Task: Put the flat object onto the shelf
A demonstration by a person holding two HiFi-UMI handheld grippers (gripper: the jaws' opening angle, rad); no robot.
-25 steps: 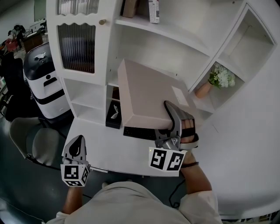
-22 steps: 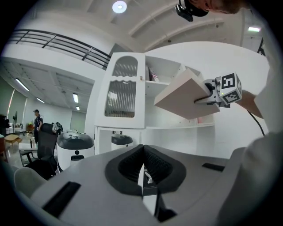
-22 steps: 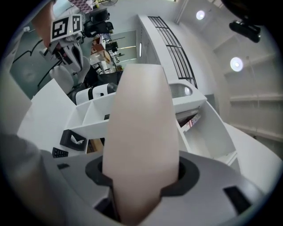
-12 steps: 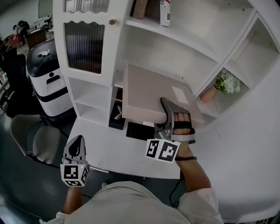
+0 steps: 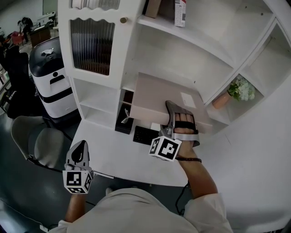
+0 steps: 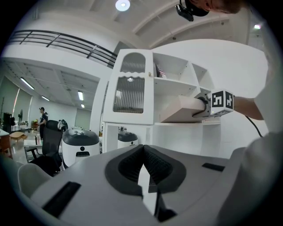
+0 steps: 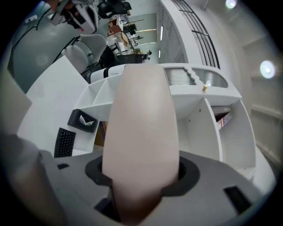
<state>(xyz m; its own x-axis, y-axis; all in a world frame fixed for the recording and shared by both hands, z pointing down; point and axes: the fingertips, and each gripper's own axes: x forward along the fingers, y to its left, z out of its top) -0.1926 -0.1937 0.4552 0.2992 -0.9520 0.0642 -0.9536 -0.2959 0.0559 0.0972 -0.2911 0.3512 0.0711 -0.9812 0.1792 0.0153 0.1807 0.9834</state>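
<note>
A flat beige box with a white label is level, and its far end reaches into the wide open bay of the white shelf unit. My right gripper is shut on the box's near edge; in the right gripper view the box fills the space between the jaws of the right gripper. The box shows from the side in the left gripper view too. My left gripper hangs low at the left off the desk's front edge. The left gripper is shut and empty.
Under the box, a black keyboard and a black tissue box sit on the white desk. A flower pot stands in a right-hand bay, with books on the shelf above. A ribbed-glass door, a white machine and a chair are at the left.
My right gripper has carried the box forward and flattened it from a tilt, so its far end has gone into the shelf bay. The left gripper has stayed in place.
</note>
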